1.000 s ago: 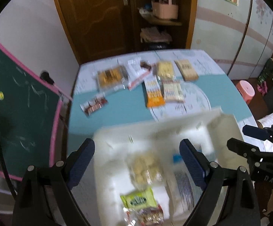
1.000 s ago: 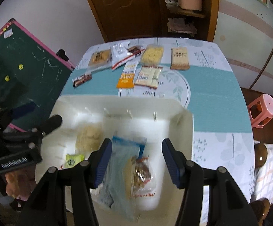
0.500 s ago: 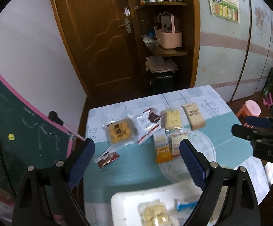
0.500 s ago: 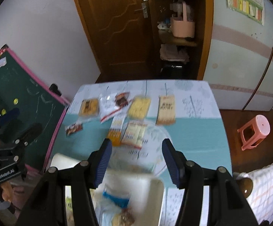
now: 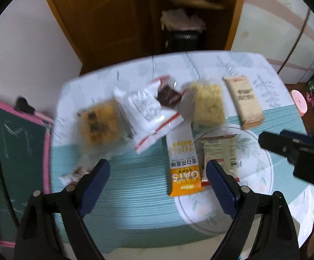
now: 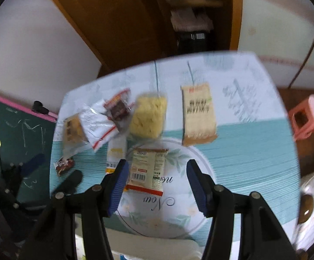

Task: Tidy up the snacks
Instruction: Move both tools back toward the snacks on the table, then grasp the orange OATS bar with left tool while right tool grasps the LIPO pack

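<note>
Several wrapped snacks lie on the teal table [image 5: 135, 205]. My left gripper [image 5: 157, 164] hovers over the near part with its jaws closing and nothing pressed between them; the orange oats bar [image 5: 184, 169] lies below, beside its right finger. A cream packet [image 6: 148, 169] lies under my open right gripper [image 6: 157, 164], near its left finger. Further back are a yellow cake [image 5: 100, 123], a white-and-red packet [image 5: 148, 112], a chocolate piece [image 5: 168, 96], a pale cracker pack [image 5: 207, 106] and a tan bar [image 5: 243, 101]. A small brown candy [image 6: 63, 164] lies at the left edge.
The rim of the white tray [image 6: 157, 244] shows at the bottom of the right wrist view. A green chalkboard with a pink frame [image 5: 9, 140] stands left of the table. A pink stool [image 6: 306, 117] stands to the right, and a wooden door and shelves stand behind.
Both grippers have moved forward from above the white tray to over the snacks on the table. The tray has left the left wrist view, and the snacks now look larger and closer.
</note>
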Demonstrator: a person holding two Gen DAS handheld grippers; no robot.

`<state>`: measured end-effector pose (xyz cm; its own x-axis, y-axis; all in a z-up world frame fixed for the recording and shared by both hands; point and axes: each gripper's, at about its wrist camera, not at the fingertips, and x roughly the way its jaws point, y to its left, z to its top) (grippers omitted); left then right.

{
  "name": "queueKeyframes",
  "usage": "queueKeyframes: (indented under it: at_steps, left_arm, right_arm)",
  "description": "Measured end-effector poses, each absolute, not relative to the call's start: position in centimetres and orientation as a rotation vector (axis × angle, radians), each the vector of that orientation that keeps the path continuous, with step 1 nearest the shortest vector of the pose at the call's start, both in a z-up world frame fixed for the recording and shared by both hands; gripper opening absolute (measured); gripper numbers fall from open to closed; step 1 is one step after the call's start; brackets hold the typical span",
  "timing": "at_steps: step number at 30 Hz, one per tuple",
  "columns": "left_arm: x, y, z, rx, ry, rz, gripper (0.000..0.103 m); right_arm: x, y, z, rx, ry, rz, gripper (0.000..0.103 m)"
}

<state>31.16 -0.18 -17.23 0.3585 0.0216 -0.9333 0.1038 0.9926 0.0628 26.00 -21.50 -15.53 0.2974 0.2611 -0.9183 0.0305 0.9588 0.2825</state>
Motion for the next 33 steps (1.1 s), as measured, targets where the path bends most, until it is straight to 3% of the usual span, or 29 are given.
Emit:
queueKeyframes:
  at_steps: [6,26,33]
  left_arm:
    - [33.7,0.4,-22.4,0.011,1.344,-0.016,0.073]
    - [36.0,-2.0,-26.1,0.034,1.437,-0.034,0.073]
    - [36.2,-0.8,-26.4,0.011,1.458,-0.026,0.043]
  right_arm:
    - [27.3,-21.0,-19.0,0.313,1.341,0.142,0.056]
    - [28.5,-21.7,-21.6,0.352,1.408,0.134,0.056]
    - [29.1,-19.9,-22.2,0.32,1.429,0.153,0.056]
